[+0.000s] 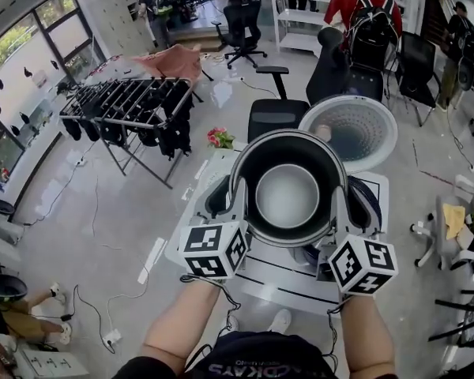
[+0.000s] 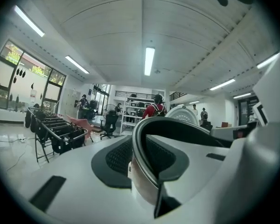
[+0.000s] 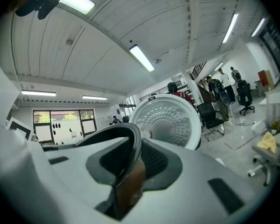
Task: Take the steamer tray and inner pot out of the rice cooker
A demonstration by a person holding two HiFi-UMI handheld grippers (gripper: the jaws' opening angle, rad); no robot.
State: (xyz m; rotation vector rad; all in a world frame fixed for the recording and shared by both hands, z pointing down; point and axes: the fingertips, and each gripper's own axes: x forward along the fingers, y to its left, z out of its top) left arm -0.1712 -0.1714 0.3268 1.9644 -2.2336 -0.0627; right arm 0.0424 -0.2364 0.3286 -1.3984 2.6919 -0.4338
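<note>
We hold the inner pot (image 1: 288, 196) mid-frame, mouth up. The left gripper (image 1: 235, 189) and right gripper (image 1: 341, 194) each pinch opposite rim edges (equally near), with the open lid (image 1: 355, 129) just beyond, upper right.

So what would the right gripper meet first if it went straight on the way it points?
The right gripper grips the inner pot by its rim; next ahead, probably the rice cooker's open lid, depth unclear.
</note>
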